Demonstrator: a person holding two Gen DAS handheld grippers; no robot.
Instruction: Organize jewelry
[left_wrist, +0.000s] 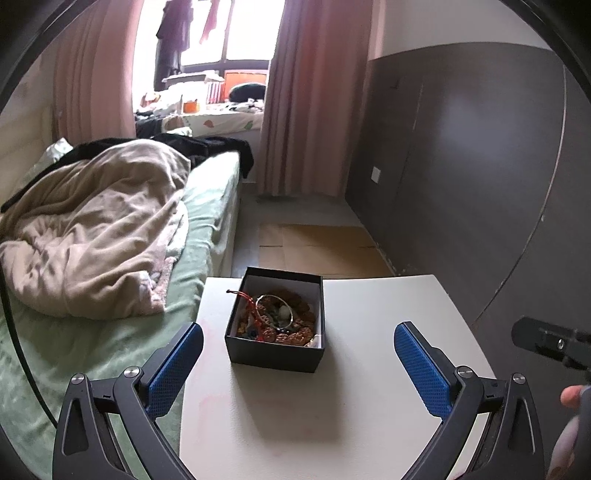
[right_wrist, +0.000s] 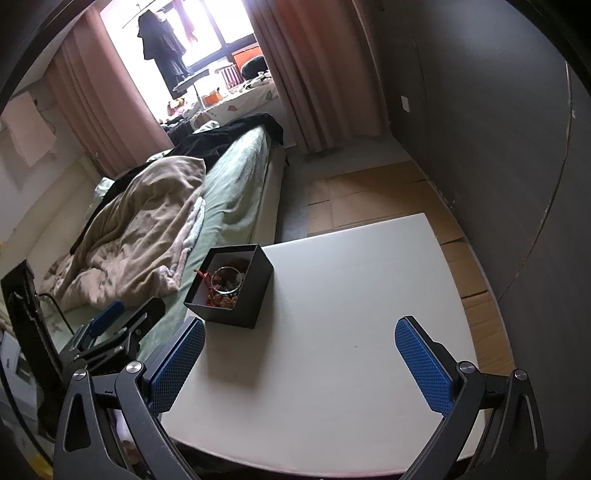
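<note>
An open black box (left_wrist: 275, 354) stands on the white table (left_wrist: 295, 424) near its far left corner. It holds a silver bangle (left_wrist: 275, 310), brown bead strings and a red cord. My left gripper (left_wrist: 298, 343) is open and empty, its jaws wide on either side of the box, just short of it. In the right wrist view the box (right_wrist: 240, 302) is at the table's left edge. My right gripper (right_wrist: 300, 341) is open and empty over the table's (right_wrist: 351, 332) middle, to the right of the box. The left gripper (right_wrist: 110, 325) shows at the left of that view.
A bed (left_wrist: 110, 332) with a green sheet and a beige blanket (left_wrist: 92, 236) lies to the left of the table. A dark wall (left_wrist: 480, 166) runs along the right. Cardboard sheets (left_wrist: 317, 251) lie on the floor beyond the table. Pink curtains (left_wrist: 314, 92) frame a window.
</note>
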